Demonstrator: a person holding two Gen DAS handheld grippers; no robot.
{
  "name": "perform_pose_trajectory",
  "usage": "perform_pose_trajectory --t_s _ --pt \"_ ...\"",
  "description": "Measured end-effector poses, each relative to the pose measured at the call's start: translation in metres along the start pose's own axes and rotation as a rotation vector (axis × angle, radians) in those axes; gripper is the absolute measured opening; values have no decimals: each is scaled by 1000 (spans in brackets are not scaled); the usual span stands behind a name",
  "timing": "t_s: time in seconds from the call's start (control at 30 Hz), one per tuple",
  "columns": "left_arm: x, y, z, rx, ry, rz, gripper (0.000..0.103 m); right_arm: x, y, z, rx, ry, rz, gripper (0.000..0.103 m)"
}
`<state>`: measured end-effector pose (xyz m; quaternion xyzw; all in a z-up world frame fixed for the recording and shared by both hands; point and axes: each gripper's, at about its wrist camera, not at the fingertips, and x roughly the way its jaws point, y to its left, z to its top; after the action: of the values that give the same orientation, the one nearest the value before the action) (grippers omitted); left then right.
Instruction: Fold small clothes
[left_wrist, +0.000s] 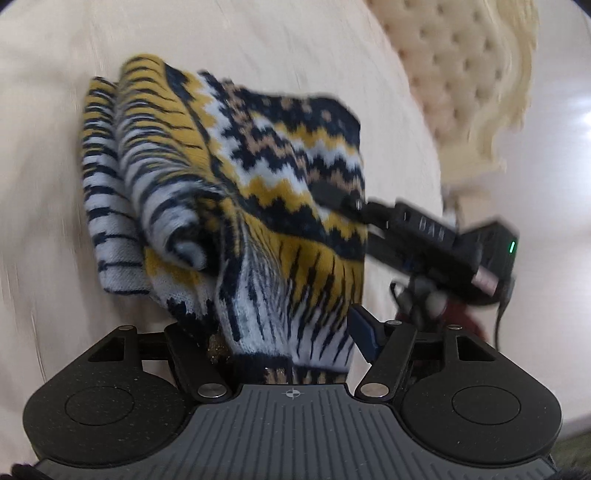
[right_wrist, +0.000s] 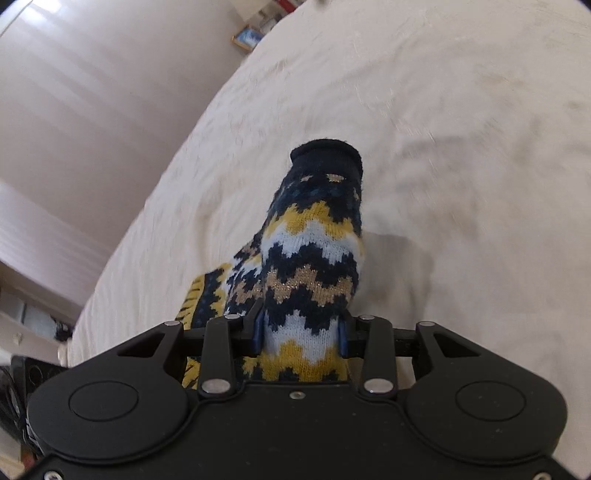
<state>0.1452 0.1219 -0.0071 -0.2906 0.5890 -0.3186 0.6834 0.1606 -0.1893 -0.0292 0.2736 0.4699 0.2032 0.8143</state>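
Knitted navy, mustard and white zigzag sweater (left_wrist: 236, 192) filled the left wrist view, bunched and lifted off the cream bedspread (left_wrist: 48, 110), its near hem running straight back into the left gripper (left_wrist: 288, 332). Jaws there were clenched on a thick wad of that hem; left finger mostly buried in knit, blue pad showing on the right one. Right gripper (left_wrist: 343, 199) came in from the right edge of the view, pinching the sweater's far side, so the garment hung stretched between both grippers, long axis roughly from near-centre out to the right. Tufted cream headboard (left_wrist: 443, 74) stood behind, blurred.

Right wrist view: a sleeve (right_wrist: 314, 251) of the same sweater ran forward from the right gripper (right_wrist: 301, 332) along its pointing line, dark cuff (right_wrist: 325, 155) farthest away and raised above the bedspread (right_wrist: 461, 110). Jaws were clamped on the sleeve, both blue pads pressed into the knit. Rest of the garment trailed off low to the left. Judged: both hands equally engaged, next move probably carries the sleeve across toward the body side held by the left.
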Motion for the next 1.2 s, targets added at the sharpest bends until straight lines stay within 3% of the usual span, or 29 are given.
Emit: perform_pose_trajectory --t_s 0.07,0.2,0.43,0.57,0.73,1.0,1.1,1.17,1.2 --pt "2 -6 -18 39 53 60 73 -9 0 -16 -26 15 -21 50" --pt "-1 -14 -54 153 99 206 74 -17 -4 -37 -56 -8 -88 59" --pt "-34 -54 -79 288 5 157 75 -35 -6 -57 -35 -85 -102 69" --pt "-29 -79 -82 369 -45 157 75 -48 -8 -63 -28 -143 -109 69" --pt "-15 -92 -57 396 -201 215 76 -66 -14 -72 -19 -217 -122 70" --pt "34 -85 2 410 -437 455 77 -72 -6 -75 -85 -246 -182 70" --pt "52 -62 14 395 -430 576 77 -71 -2 -76 -124 -248 -202 70" --pt "60 -38 17 334 -369 659 77 -70 2 -75 -152 -254 -214 70" --pt "64 -23 19 279 -335 655 81 -69 3 -74 -165 -257 -219 70"
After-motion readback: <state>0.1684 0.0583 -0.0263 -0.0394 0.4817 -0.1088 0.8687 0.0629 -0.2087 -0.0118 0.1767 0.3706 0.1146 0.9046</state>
